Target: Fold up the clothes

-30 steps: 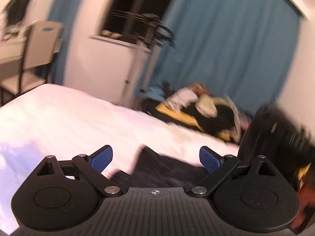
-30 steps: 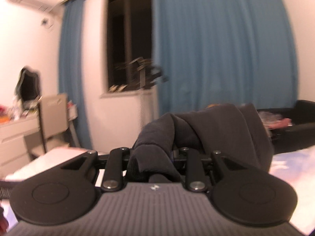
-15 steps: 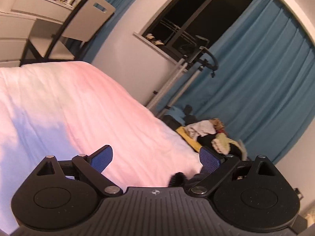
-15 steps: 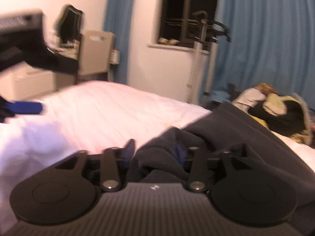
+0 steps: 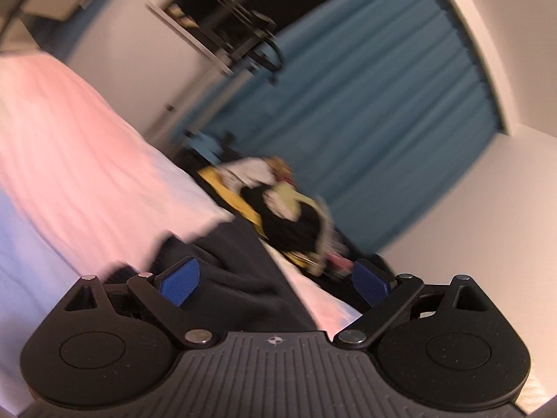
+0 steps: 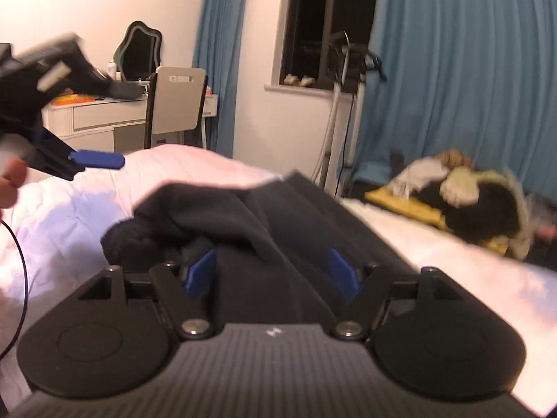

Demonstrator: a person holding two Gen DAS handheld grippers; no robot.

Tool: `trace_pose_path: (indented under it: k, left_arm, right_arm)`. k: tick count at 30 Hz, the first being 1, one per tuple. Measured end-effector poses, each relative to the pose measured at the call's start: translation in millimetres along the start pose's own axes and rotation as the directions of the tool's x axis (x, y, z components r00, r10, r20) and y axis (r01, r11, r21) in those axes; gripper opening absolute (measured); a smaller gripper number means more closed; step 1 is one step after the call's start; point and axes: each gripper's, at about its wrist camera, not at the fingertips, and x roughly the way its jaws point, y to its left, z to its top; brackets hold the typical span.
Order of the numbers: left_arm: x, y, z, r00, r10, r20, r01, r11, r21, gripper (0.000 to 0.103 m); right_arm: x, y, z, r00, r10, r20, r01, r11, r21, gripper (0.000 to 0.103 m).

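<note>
A dark grey garment (image 6: pixel 278 216) lies bunched on the white bed (image 6: pixel 87 202) and drapes over my right gripper (image 6: pixel 273 271), whose blue pads stand apart with cloth between them. In the left wrist view the same garment (image 5: pixel 236 271) lies just ahead of my left gripper (image 5: pixel 275 278), which is wide open and empty above the bed (image 5: pixel 69 160). The left gripper also shows at the left edge of the right wrist view (image 6: pixel 94 160), raised above the bed.
A heap of yellow, black and white clothes (image 6: pixel 463 202) lies at the bed's far side before blue curtains (image 6: pixel 470 87). A clothes steamer stand (image 6: pixel 344 104), a chair (image 6: pixel 177 104) and a white dresser (image 6: pixel 90 118) stand beyond the bed.
My right gripper has opened from shut on the garment and lowered it onto the bed. My left gripper has swung and tilted, bringing the garment back into its view.
</note>
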Motion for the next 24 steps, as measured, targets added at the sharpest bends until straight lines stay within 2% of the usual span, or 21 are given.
trace_pose_path:
  k: [1,3,4,5,7,8,9,11,12,13,16,18,19,20,22,24]
  left_arm:
    - [5.9,-0.7,-5.2,0.999,-0.020,-0.026,0.019,1.000,-0.017,0.096]
    - [19.2,0.9,-14.9,0.997,-0.025,-0.068,0.023,0.999,-0.039,0.096]
    - [26.1,4.7,-17.8,0.996,-0.018,-0.083,0.014,0.999,-0.044,0.096]
    - [31.7,9.4,-19.7,0.996,-0.005,-0.093,0.000,0.999,-0.048,0.096]
    - [42.5,17.3,-24.3,0.994,0.033,-0.105,-0.038,0.998,-0.050,0.096]
    - [47.5,21.5,-25.9,0.993,0.052,-0.105,-0.058,0.997,-0.051,0.096]
    - [52.6,25.8,-26.8,0.992,0.068,-0.104,-0.074,0.996,-0.053,0.097]
    - [62.4,34.2,-29.1,0.990,0.092,-0.104,-0.100,0.993,-0.067,0.097]
    - [66.0,37.7,-29.8,0.990,0.101,-0.102,-0.110,0.991,-0.079,0.097]
    - [69.1,40.8,-30.1,0.989,0.113,-0.099,-0.122,0.989,-0.089,0.097]
    - [72.9,45.7,-29.2,0.989,0.133,-0.063,-0.140,0.984,-0.106,0.092]
    - [74.4,48.4,-28.9,0.983,0.179,-0.045,-0.183,0.977,-0.109,0.066]
    - [75.2,50.0,-27.7,0.977,0.210,-0.045,-0.214,0.971,-0.106,0.041]
    - [76.1,51.6,-26.5,0.970,0.241,-0.044,-0.244,0.964,-0.103,0.029]
    - [70.9,54.9,-25.8,0.969,0.243,-0.033,-0.246,0.961,-0.124,0.017]
    - [56.2,48.2,-25.0,0.974,0.227,0.015,-0.224,0.968,-0.115,0.013]
  right_arm:
    - [3.7,-0.5,-4.5,1.000,0.015,0.000,-0.015,1.000,-0.002,0.064]
    - [13.7,4.6,-11.0,0.998,0.057,-0.007,-0.057,0.998,-0.028,0.036]
    - [21.4,12.3,-10.1,0.997,0.074,-0.018,-0.075,0.995,-0.067,0.017]
    - [24.4,23.3,-10.5,0.996,0.081,-0.037,-0.085,0.988,-0.125,0.011]
    - [24.0,47.2,-15.2,0.994,0.082,-0.077,-0.100,0.959,-0.264,0.010]
    - [21.1,60.0,-19.9,0.993,0.074,-0.094,-0.103,0.932,-0.347,0.009]
    - [17.0,73.3,-30.1,0.995,0.046,-0.093,-0.085,0.879,-0.469,0.009]
    - [9.0,99.4,-50.1,0.997,-0.006,-0.079,-0.050,0.730,-0.682,0.009]
    - [7.6,107.4,-57.7,0.997,-0.015,-0.074,-0.045,0.662,-0.748,0.009]
    - [5.0,111.0,-59.2,0.997,-0.013,-0.077,-0.051,0.642,-0.765,0.009]
    - [4.9,106.7,-50.2,0.996,0.003,-0.093,-0.068,0.703,-0.708,0.009]
    - [4.7,102.7,-45.9,0.996,0.007,-0.094,-0.069,0.735,-0.675,0.009]
    - [3.7,100.7,-45.9,0.996,0.004,-0.090,-0.062,0.755,-0.653,0.009]
    - [2.7,98.6,-45.5,0.996,0.002,-0.087,-0.056,0.774,-0.630,0.009]
    - [1.5,91.3,-36.9,0.997,0.006,-0.080,-0.050,0.826,-0.561,0.009]
    - [-0.6,88.4,-28.6,0.999,0.010,-0.052,-0.035,0.864,-0.503,0.009]
